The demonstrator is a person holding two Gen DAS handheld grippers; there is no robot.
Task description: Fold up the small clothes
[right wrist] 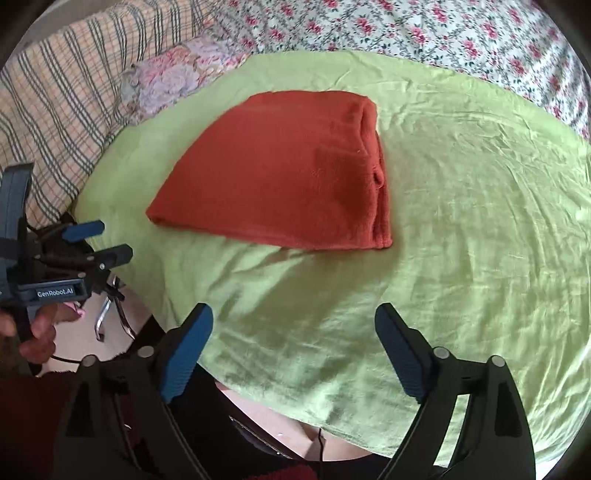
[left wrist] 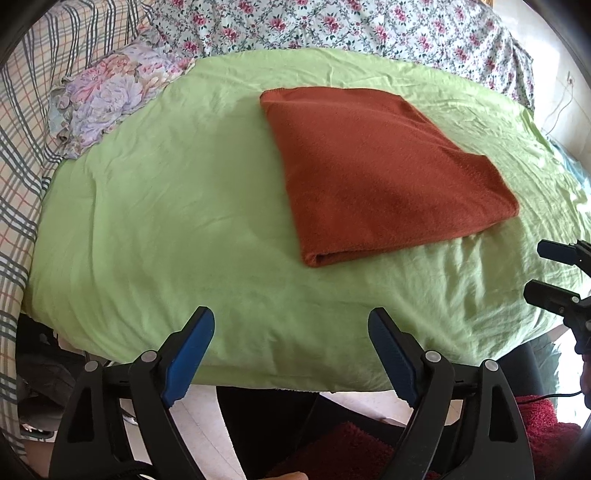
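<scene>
A rust-orange cloth point(left wrist: 380, 170) lies folded into a flat rectangle on the green sheet point(left wrist: 177, 206); it also shows in the right wrist view point(right wrist: 280, 173). My left gripper point(left wrist: 291, 321) is open and empty, held over the sheet's near edge, short of the cloth. My right gripper point(right wrist: 293, 317) is open and empty, also near the front edge, apart from the cloth. The right gripper shows at the right edge of the left wrist view point(left wrist: 554, 269), and the left gripper at the left of the right wrist view point(right wrist: 98, 240).
A crumpled floral garment point(left wrist: 110, 96) lies at the sheet's far left corner. A plaid blanket point(left wrist: 22, 147) is on the left and a flowered bedspread point(left wrist: 332, 26) behind. Floor and a dark red rug point(left wrist: 347, 450) lie below the front edge.
</scene>
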